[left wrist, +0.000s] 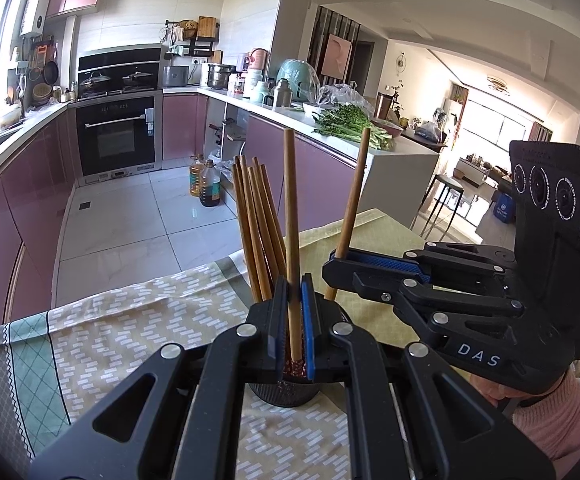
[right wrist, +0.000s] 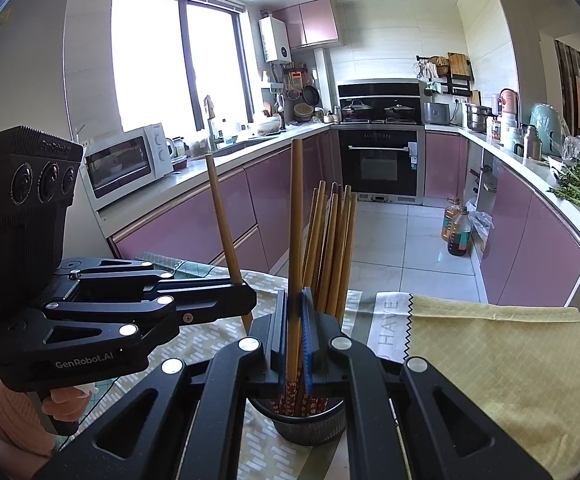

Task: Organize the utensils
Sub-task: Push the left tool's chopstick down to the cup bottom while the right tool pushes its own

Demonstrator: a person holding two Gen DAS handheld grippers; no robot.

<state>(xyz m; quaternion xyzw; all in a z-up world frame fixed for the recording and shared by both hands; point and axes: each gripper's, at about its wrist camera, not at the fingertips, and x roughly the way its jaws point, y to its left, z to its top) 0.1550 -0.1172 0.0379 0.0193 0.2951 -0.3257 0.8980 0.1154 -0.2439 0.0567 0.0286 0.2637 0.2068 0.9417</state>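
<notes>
A dark round utensil cup (left wrist: 284,394) stands on the patterned tablecloth and holds several wooden chopsticks (left wrist: 256,220); it also shows in the right wrist view (right wrist: 308,426). My left gripper (left wrist: 293,320) is shut on one upright chopstick (left wrist: 290,200), its lower end over the cup. My right gripper (right wrist: 295,320) is shut on another chopstick (right wrist: 296,208), held upright with its patterned end in the cup. Each gripper shows in the other's view, the right gripper (left wrist: 340,264) and the left gripper (right wrist: 242,292), each clamping its stick beside the cup.
The tablecloth (left wrist: 130,320) covers the table, with a yellow cloth (right wrist: 490,352) at the right. Beyond the table edge lie the tiled kitchen floor (left wrist: 130,232), pink cabinets, an oven (right wrist: 380,160) and oil bottles (right wrist: 458,228).
</notes>
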